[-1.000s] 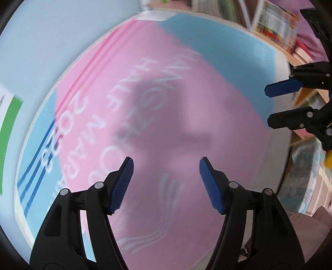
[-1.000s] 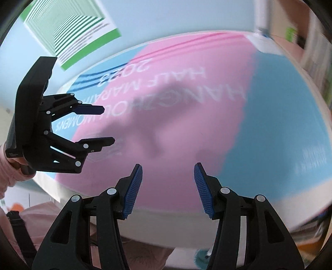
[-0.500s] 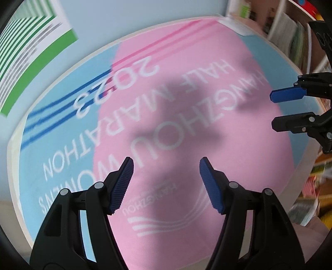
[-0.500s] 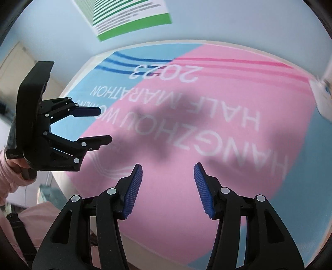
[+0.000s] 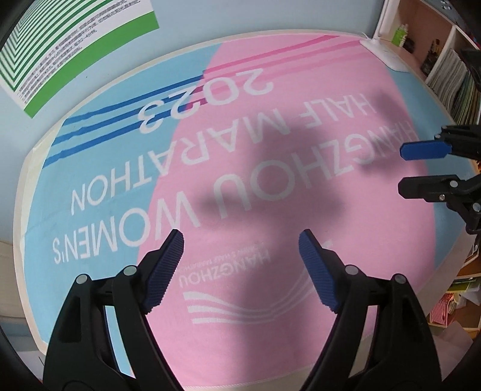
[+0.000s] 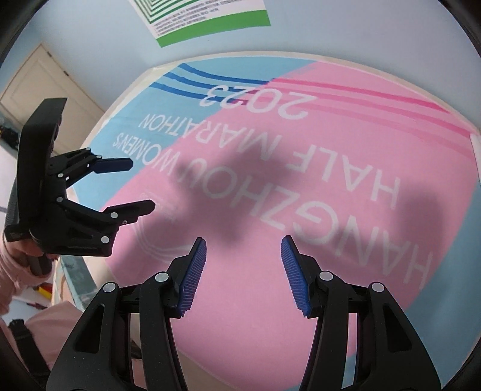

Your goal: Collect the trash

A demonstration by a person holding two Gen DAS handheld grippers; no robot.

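My left gripper [image 5: 240,243] is open and empty above a table covered by a pink and blue cloth [image 5: 270,300] printed with white marathon lettering. My right gripper [image 6: 243,249] is open and empty over the same cloth [image 6: 255,315]. The right gripper also shows at the right edge of the left wrist view [image 5: 421,168], and the left gripper shows at the left of the right wrist view [image 6: 138,186]. No trash shows in either view.
A green-striped white poster [image 5: 60,45] hangs on the pale blue wall behind the table; it also shows in the right wrist view [image 6: 207,18]. Shelves with books [image 5: 451,78] stand at the right. A door [image 6: 39,99] is at the far left.
Both views have swung left and pulled back across the cloth, bringing the wall poster and far table edge into sight. Both grippers have stayed open.
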